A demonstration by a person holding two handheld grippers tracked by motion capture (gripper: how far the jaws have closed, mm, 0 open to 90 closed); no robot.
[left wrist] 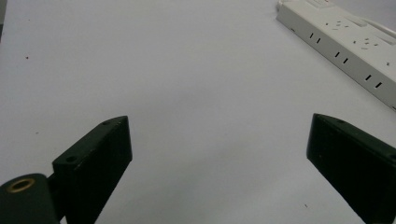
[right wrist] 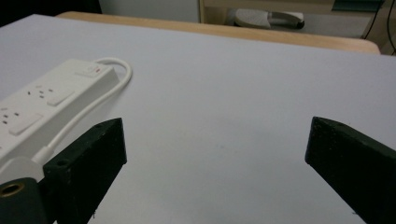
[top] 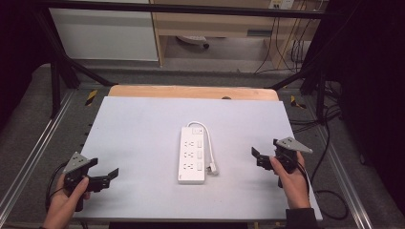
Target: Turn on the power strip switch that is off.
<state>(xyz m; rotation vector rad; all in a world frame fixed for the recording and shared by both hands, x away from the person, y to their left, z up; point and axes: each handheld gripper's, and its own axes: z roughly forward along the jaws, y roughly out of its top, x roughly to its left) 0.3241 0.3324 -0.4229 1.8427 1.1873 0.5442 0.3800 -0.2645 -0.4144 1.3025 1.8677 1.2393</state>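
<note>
Lying flat: long white plastic power strip [top: 192, 154], sockets up, its white cord [top: 208, 143] looped alongside.
Left gripper [top: 113, 173]: jaws spread, empty.
Right gripper [top: 255, 155]: jaws spread, empty.
Surface: pale grey table [top: 138, 133].

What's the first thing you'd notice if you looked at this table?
The white power strip lying alone in the middle of the pale table, its cord looping round to a plug beside it. Then the two black grippers: the left gripper and right gripper, both open, either side of it.

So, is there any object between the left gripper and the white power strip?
Nothing visible stands between them. The left gripper is open over bare table, and the power strip lies to its right with only table surface between.
</note>
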